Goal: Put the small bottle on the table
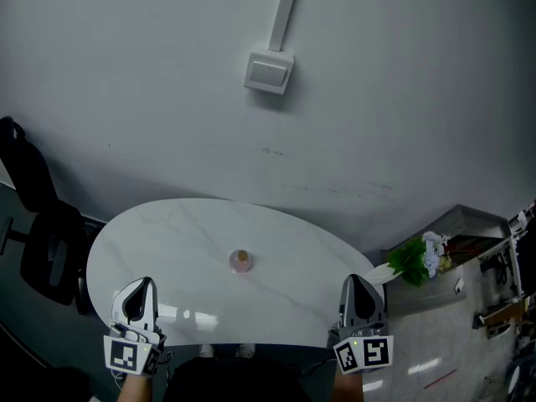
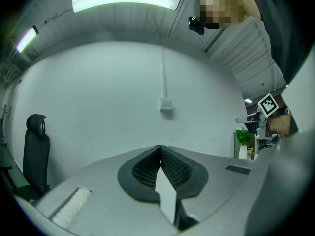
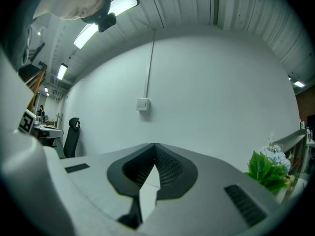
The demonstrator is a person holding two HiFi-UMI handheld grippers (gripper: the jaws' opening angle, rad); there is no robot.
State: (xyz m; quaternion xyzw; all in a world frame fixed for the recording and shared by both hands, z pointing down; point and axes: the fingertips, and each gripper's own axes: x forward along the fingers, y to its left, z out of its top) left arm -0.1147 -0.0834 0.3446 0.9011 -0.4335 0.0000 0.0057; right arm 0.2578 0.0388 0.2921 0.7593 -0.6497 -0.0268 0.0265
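Currently I am holding my left gripper (image 1: pixel 142 288) at the near edge of the white oval marble-look table (image 1: pixel 167 229), jaws together on nothing. The small pinkish bottle with a brownish cap (image 1: pixel 241 261) is standing upright mid-table, apart from both tools. I am judging it light, rigid, possibly slick and breakable, best taken around its body. My right gripper (image 1: pixel 358 285) is likewise sitting closed, empty.
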